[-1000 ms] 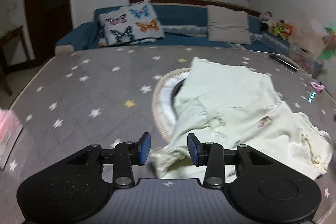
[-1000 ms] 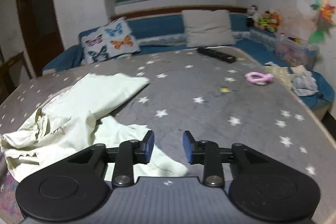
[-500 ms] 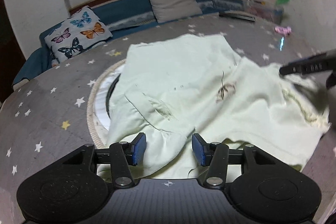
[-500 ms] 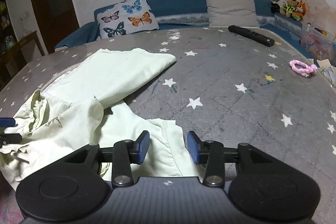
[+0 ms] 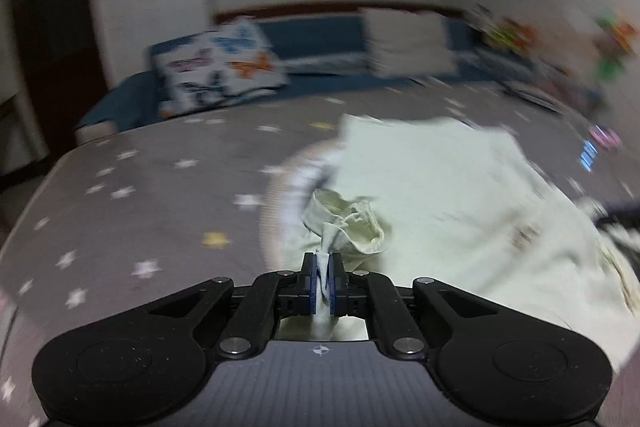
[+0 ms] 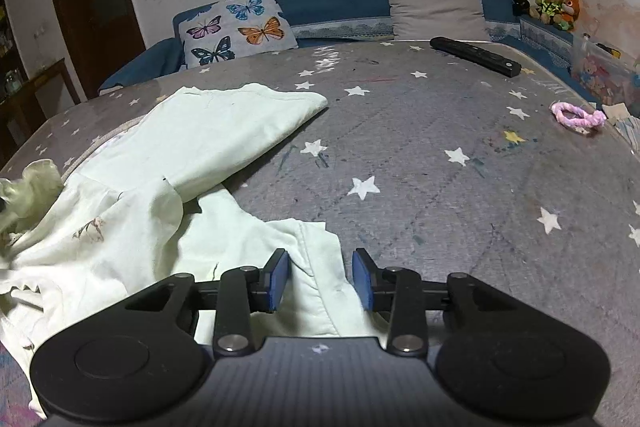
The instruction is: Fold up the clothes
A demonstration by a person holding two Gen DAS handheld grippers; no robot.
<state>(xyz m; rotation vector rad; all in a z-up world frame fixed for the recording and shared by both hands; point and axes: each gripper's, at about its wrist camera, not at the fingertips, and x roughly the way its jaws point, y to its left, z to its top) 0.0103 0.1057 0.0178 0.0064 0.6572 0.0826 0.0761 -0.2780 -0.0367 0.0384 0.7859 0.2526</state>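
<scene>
Left gripper point(image 5: 321, 281) pressed together on a bunched sleeve end of the pale green garment point(image 5: 452, 195), lifting it clear of the star-print grey tabletop point(image 5: 152, 195), probably to draw the cloth flat. Right gripper point(image 6: 320, 279) spread wide, straddling another sleeve, ready to pinch so both ends can be pulled taut; rest of garment lying crumpled on the table

**Two low wrist views toward the window wall**

Each camera sits behind its own fingers, close above the star-patterned desk point(image 6: 440, 163), and faces the blue sofa point(image 6: 332, 3). Both views share the pale green garment point(image 5: 440, 187) point(image 6: 208, 131) and the butterfly pillow point(image 6: 236, 23).
</scene>
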